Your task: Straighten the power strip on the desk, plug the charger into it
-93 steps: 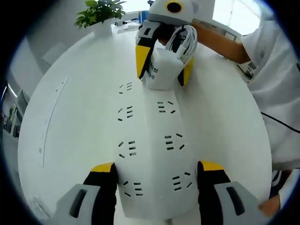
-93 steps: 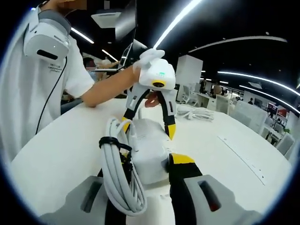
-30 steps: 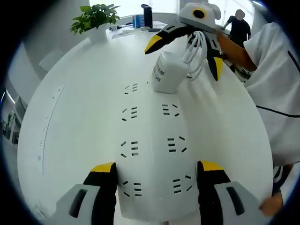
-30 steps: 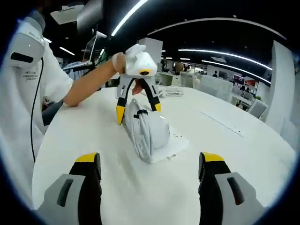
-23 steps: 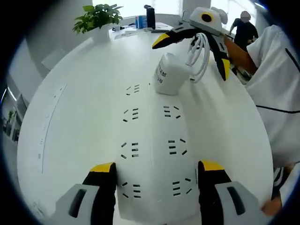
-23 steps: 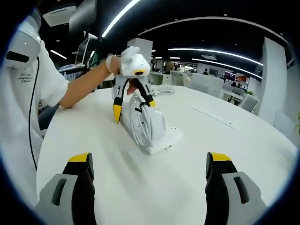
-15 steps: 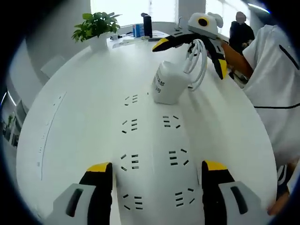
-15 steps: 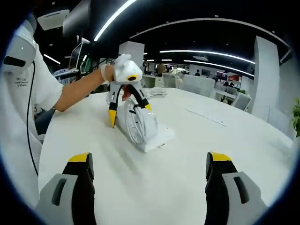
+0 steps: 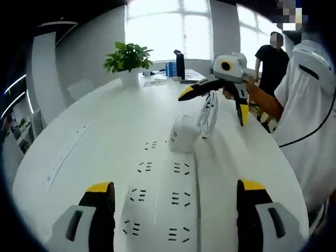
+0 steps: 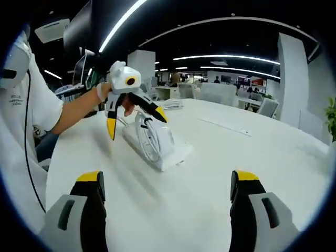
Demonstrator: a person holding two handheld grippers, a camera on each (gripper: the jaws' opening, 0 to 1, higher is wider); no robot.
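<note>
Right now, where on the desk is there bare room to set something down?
The desk is bare between the power strip and the potted plant, and beside the strip in the right gripper view. It is crowded at the strip's far end, where the charger, its cable and the right tongs sit.

Both grippers hang with jaws spread wide and empty, the left gripper [image 9: 176, 220] and the right gripper [image 10: 170, 210] facing each other.

Light, left gripper view: bright daylight from tall windows [image 9: 168, 29], washing out the glossy white worktop [image 9: 115, 126].
Light, right gripper view: dim hall, glaring ceiling light strips [image 10: 126, 21].
Distortion: fisheye bending at edges.
</note>
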